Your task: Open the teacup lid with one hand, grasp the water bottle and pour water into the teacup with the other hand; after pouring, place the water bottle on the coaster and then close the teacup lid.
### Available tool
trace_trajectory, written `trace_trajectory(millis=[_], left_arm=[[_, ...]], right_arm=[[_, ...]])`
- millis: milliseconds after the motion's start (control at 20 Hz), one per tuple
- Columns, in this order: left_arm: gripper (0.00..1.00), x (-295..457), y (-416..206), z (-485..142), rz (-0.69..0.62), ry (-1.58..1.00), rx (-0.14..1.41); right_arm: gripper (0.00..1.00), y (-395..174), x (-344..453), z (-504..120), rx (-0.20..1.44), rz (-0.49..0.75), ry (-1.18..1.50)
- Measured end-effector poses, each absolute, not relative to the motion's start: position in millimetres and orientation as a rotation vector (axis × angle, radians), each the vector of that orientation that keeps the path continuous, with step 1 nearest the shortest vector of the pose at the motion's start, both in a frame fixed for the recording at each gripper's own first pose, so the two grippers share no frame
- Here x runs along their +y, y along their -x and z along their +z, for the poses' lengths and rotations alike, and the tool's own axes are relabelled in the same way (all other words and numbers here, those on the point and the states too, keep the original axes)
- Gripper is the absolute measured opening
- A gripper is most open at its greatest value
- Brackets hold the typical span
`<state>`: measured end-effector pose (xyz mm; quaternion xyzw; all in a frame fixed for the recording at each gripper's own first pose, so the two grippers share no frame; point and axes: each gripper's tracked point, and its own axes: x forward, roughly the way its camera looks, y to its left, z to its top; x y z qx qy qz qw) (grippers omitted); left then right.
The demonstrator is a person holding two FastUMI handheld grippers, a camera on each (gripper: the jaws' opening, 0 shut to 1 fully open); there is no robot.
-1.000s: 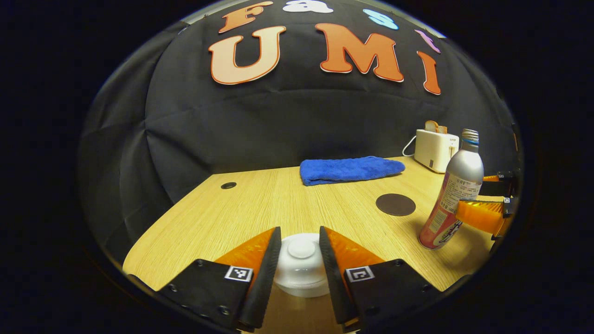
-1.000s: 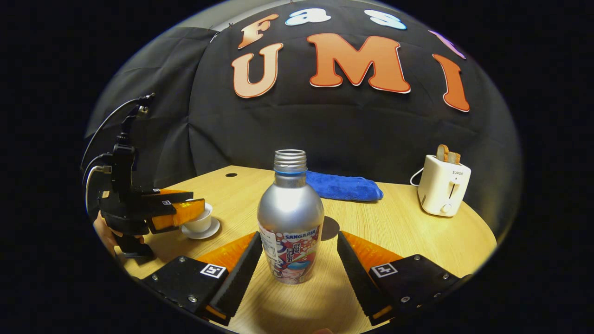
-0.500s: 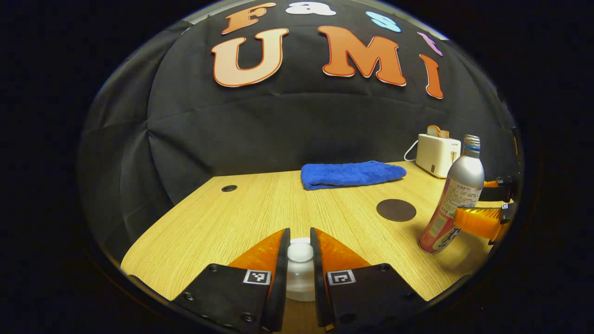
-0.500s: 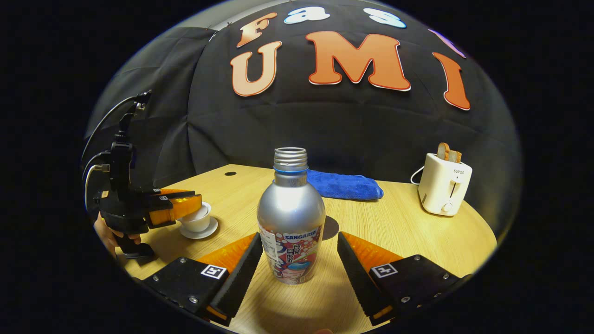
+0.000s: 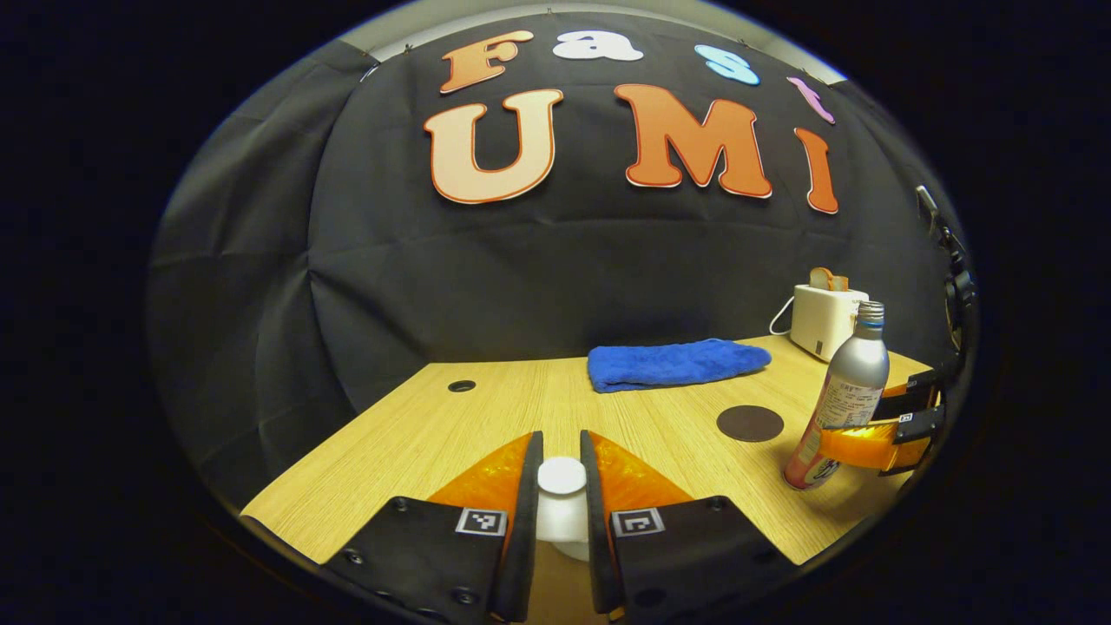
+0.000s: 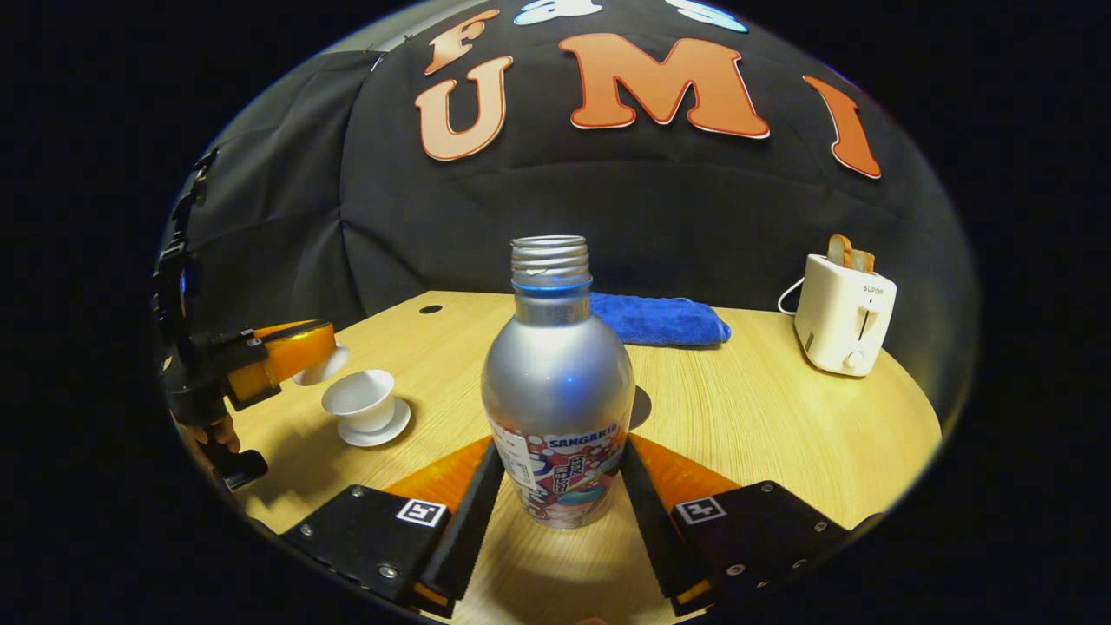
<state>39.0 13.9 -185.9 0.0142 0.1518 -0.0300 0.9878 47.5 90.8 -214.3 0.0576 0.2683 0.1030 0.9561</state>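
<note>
Since a second ago the left tongs [image 5: 562,495] have pinched the lid [image 5: 562,476] off the teacup [image 6: 358,401], clearing it for pouring, while the right tongs [image 6: 557,486] have closed onto the water bottle [image 6: 555,382].

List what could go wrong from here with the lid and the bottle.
The left gripper pinches the lid by its small knob alone, so the lid may slip. The bottle has no cap, so a fast tilt could spill before reaching the teacup. The right gripper grips it low; it may tip.
</note>
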Motion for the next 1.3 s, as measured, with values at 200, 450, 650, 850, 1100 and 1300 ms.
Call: trace_trajectory(millis=[200,450,650,850,1100,1300], left_arm=[[0.30,41.9,-25.8,-182.0,-0.022,-0.024,0.295],[0.30,72.0,-11.9,-174.7,0.022,-0.027,0.282],[0.30,101.3,-0.6,-171.2,0.071,-0.020,0.279],[0.30,124.5,9.2,-172.4,0.102,-0.024,0.282],[0.30,151.5,16.8,-167.8,0.145,-0.022,0.269],[0.30,168.2,23.5,-170.0,0.165,-0.011,0.276]], right_arm=[[0.80,-48.0,93.2,-201.5,0.552,0.221,-0.048],[0.75,-60.3,85.1,-181.9,0.537,0.209,0.167],[0.78,-70.1,88.5,-170.2,0.520,0.224,0.307],[0.78,-81.4,88.0,-162.8,0.507,0.227,0.434],[0.78,-94.7,93.8,-155.4,0.478,0.251,0.624],[0.78,-103.3,99.9,-151.8,0.449,0.267,0.760]])
